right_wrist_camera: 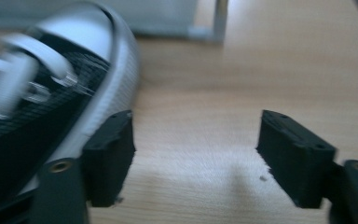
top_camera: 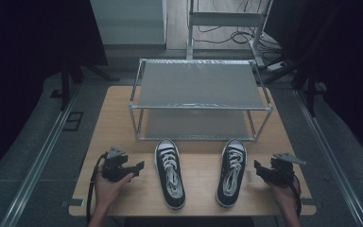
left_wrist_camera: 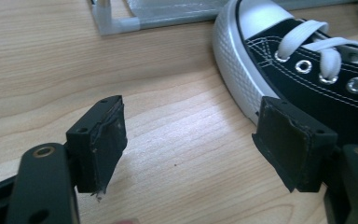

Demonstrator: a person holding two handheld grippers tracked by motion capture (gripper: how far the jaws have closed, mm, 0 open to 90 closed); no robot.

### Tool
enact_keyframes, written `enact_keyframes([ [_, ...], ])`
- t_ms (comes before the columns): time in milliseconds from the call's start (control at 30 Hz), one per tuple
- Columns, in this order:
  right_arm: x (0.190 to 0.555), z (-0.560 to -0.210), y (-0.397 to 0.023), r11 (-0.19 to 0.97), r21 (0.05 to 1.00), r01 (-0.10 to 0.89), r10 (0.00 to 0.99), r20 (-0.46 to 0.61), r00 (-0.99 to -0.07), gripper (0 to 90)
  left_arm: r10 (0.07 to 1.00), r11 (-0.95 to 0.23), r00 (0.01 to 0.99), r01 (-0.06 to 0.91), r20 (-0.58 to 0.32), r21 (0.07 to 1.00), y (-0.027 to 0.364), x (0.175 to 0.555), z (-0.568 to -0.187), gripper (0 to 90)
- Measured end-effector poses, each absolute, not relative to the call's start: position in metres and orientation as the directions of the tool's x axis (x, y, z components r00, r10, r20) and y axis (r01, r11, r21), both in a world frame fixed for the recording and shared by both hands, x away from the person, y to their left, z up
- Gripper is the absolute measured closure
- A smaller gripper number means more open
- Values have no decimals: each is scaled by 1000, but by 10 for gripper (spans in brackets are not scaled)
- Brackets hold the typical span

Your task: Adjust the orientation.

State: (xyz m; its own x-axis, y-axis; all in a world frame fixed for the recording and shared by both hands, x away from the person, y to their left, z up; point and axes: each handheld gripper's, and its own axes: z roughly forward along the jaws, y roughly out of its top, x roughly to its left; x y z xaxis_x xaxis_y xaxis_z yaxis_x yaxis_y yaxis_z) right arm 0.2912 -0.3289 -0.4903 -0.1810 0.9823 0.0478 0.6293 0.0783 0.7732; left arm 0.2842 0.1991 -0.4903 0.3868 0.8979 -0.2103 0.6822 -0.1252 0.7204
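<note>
Two black sneakers with white laces and white toe caps lie side by side on the wooden table (top_camera: 123, 104), toes toward the rack. The left shoe (top_camera: 169, 172) has my left gripper (top_camera: 136, 167) beside it, open and empty, just left of its toe. In the left gripper view this shoe (left_wrist_camera: 307, 65) sits at the right, by the right jaw, and the left gripper (left_wrist_camera: 191, 144) holds only bare wood between its jaws. The right shoe (top_camera: 231, 171) has my right gripper (top_camera: 259, 169) open beside it. In the right gripper view that shoe (right_wrist_camera: 51, 102) lies blurred against the left jaw of the right gripper (right_wrist_camera: 196, 156).
A two-tier metal rack (top_camera: 201, 85) with grey shelves stands at the back of the table, its front leg (left_wrist_camera: 107, 21) near the left shoe's toe. A hand holds each gripper near the table's front edge. Dark curtains and cables lie beyond.
</note>
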Motion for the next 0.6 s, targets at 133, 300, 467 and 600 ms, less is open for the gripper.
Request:
enact_keyframes([
  [133, 272, -466, -323, 90, 831, 549, 954, 87, -288, 461, 882, -120, 411, 666, -229, 736, 197, 281, -483, 235],
  [300, 249, -438, -297, 152, 865, 477, 884, 97, -458, 617, 869, -143, 445, 645, -217, 751, 193, 275, -470, 220],
  [467, 234, -424, -261, 235, 867, 439, 782, 99, -615, 801, 858, -154, 465, 640, -220, 753, 190, 274, -464, 218],
  [600, 230, -428, -234, 288, 853, 435, 707, 117, -697, 866, 859, -153, 461, 647, -224, 747, 188, 275, -466, 219],
])
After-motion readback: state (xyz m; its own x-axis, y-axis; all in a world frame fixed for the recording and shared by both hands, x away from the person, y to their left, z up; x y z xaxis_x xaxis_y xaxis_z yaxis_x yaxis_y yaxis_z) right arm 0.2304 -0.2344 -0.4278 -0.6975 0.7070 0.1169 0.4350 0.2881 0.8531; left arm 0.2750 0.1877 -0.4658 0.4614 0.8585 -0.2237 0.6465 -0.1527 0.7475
